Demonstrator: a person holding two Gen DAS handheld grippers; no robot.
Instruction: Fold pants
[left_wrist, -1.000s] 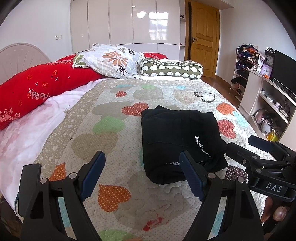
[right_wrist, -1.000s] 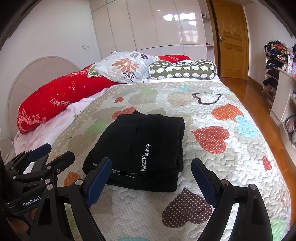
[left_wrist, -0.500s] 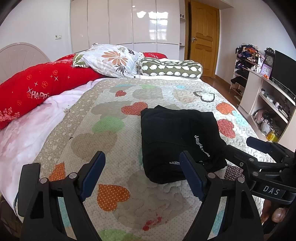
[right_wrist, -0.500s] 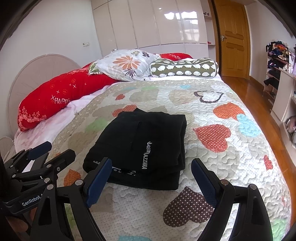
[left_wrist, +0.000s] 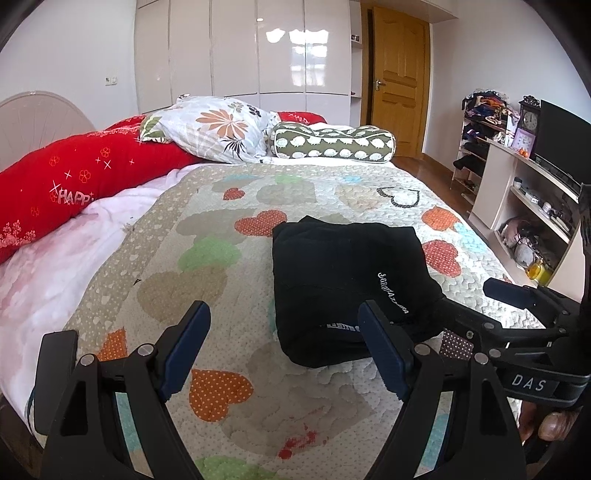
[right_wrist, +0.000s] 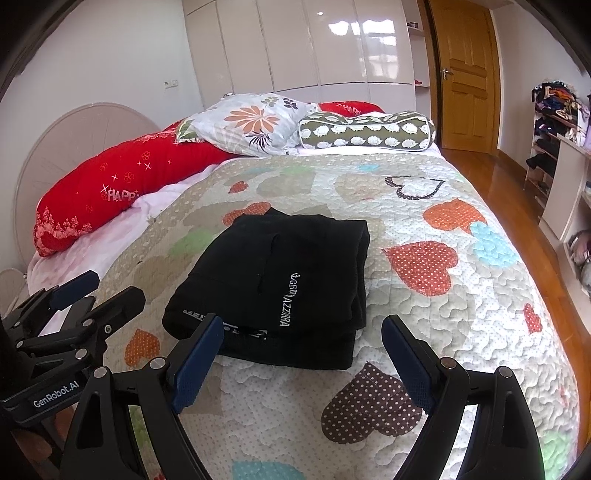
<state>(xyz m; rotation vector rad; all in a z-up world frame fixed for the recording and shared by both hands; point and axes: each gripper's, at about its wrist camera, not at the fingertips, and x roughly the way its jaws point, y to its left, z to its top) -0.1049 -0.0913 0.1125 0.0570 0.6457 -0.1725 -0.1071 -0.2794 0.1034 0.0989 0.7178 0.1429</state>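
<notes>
The pants (right_wrist: 273, 288) lie as a compact black stack near the middle of the bed (right_wrist: 461, 332), on the heart-patterned quilt, with white lettering on the top layer facing up. Both tools are spread and pinch nothing: the left tool (left_wrist: 284, 347) hangs over bare quilt beside the stack's left edge, and the right tool (right_wrist: 303, 360) hangs over the stack's near edge, apart from it. Judged from how the stack lies, the folding looks finished or nearly so. The risk from here is undoing it: a low sweep of either tool across the near edge could catch the top layer and drag it off the ones below, since the layers sit loose on a soft, yielding quilt. A pinch on only the top layer would peel the stack open. The right view shows the stacked edges on the pants' right side and the left tool at the lower left; the left view hides those edges but shows the shelves (left_wrist: 524, 206) and clock (left_wrist: 529, 122) by the wall, and the right tool beside the stack.
</notes>
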